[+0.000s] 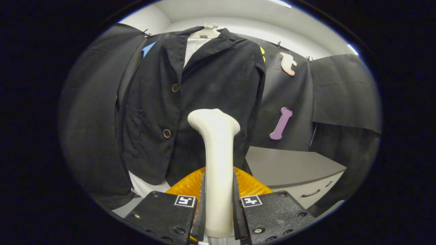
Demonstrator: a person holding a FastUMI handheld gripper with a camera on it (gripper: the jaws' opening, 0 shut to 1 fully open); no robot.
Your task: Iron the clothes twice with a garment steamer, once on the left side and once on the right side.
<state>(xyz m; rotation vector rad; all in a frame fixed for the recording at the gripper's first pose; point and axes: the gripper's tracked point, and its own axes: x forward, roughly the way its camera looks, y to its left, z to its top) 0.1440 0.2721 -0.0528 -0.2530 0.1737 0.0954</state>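
Your gripper [218,207] has its jaws pinching the steamer [215,149] handle — head upright, the jacket [190,102] straight ahead, hanging lengthwise top to bottom.

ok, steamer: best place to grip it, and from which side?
Grip the steamer on its slim straight handle, below the flared head. That is where the gripper is shut on it now, one finger on each flank, coming from behind so the head points at the jacket. The flare probably guards against slipping.
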